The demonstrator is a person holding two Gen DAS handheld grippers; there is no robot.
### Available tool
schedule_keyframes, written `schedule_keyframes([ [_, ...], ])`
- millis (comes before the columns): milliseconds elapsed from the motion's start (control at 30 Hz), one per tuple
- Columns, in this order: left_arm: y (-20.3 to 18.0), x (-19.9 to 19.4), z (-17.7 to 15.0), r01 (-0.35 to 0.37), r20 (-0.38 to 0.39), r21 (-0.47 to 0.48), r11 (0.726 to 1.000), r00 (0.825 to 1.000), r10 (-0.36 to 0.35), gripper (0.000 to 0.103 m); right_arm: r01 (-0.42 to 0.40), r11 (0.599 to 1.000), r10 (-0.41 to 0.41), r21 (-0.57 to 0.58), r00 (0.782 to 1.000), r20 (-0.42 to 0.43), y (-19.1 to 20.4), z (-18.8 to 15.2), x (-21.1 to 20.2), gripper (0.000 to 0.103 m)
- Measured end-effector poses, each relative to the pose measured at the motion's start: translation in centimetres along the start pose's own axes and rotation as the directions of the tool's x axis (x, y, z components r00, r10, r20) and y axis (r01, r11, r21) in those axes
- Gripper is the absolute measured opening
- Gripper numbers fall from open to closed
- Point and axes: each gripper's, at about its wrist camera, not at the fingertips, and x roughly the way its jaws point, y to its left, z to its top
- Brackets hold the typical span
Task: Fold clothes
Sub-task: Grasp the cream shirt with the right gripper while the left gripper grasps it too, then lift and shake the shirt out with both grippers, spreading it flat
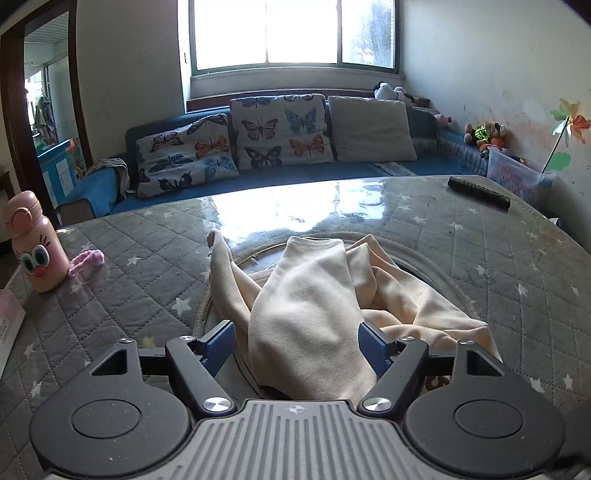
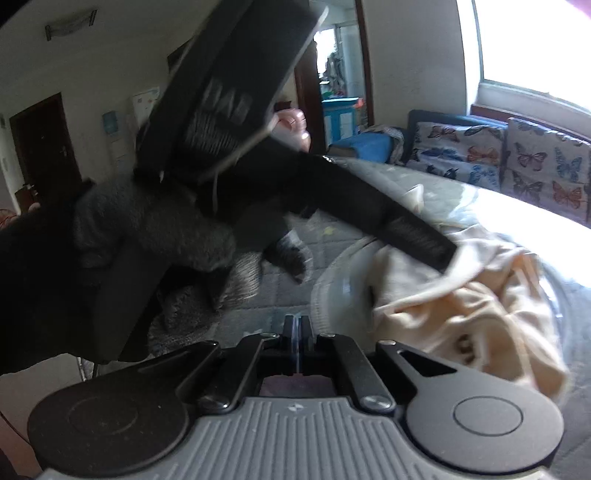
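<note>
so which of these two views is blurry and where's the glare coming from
Right wrist view: motion blur smears the left gripper and cream garment. Left wrist view: sharp, but the window is blown out and glares off the table; fisheye bends its edges.

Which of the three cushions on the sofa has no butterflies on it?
The plain beige cushion, rightmost of the three. The other two cushions are covered in coloured butterflies.
</note>
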Motion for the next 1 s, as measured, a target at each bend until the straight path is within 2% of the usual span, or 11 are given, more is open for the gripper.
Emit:
schedule_keyframes([
  [167, -0.7, 1.8, 1.0, 0.015, -0.006, 0.004, 1.000, 1.000, -0.015, 0.076, 0.092, 0.995, -0.094, 0.038, 0.995, 0.030, -3.8, 0.8, -2.5, 0.006],
  [333, -1.8, 4.2, 1.7, 0.030, -0.034, 0.017, 0.999, 0.999, -0.030, 0.076, 0.195, 0.970, -0.200, 0.149, 0.979, 0.025, -10.0, 1.6, -3.4, 0.008],
  [400, -2.2, 5.4, 1.7, 0.030, -0.052, 0.021, 0.999, 0.998, -0.029, 0.076, 0.229, 0.955, -0.234, 0.186, 0.972, 0.005, -12.6, 2.1, -3.1, 0.009],
  [500, -2.6, 6.9, 1.6, 0.028, -0.073, 0.036, 0.999, 0.997, -0.026, 0.076, 0.265, 0.947, -0.264, 0.181, 0.964, -0.027, -15.0, 2.6, -1.6, 0.013],
  [567, -2.6, 7.6, 1.4, 0.027, -0.088, 0.044, 0.999, 0.996, -0.023, 0.074, 0.287, 0.942, -0.282, 0.172, 0.958, -0.052, -16.8, 2.9, -0.3, 0.023],
  [633, -2.5, 8.1, 1.3, 0.022, -0.104, 0.051, 0.998, 0.994, -0.017, 0.065, 0.289, 0.944, -0.281, 0.161, 0.957, -0.070, -18.1, 3.3, 1.2, 0.025],
  [700, -2.0, 8.5, 1.1, 0.021, -0.116, 0.043, 0.999, 0.993, -0.016, 0.043, 0.270, 0.952, -0.261, 0.145, 0.962, -0.081, -19.6, 3.5, 3.4, 0.030],
  [733, -1.8, 8.6, 1.1, 0.022, -0.117, 0.036, 0.999, 0.993, -0.017, 0.040, 0.267, 0.954, -0.258, 0.137, 0.963, -0.081, -20.1, 3.2, 4.3, 0.036],
  [800, -1.1, 8.4, 1.2, 0.027, -0.114, 0.018, 0.999, 0.993, -0.025, 0.028, 0.261, 0.958, -0.252, 0.120, 0.964, -0.083, -20.4, 3.5, 5.5, 0.039],
  [867, -0.7, 8.1, 1.3, 0.037, -0.108, 0.007, 0.999, 0.993, -0.036, 0.019, 0.242, 0.964, -0.232, 0.112, 0.968, -0.089, -21.1, 3.9, 6.9, 0.039],
  [1000, -0.3, 8.0, 1.5, 0.045, -0.102, 0.004, 0.999, 0.994, -0.045, 0.018, 0.195, 0.976, -0.186, 0.095, 0.977, -0.101, -21.5, 4.5, 8.9, 0.039],
])
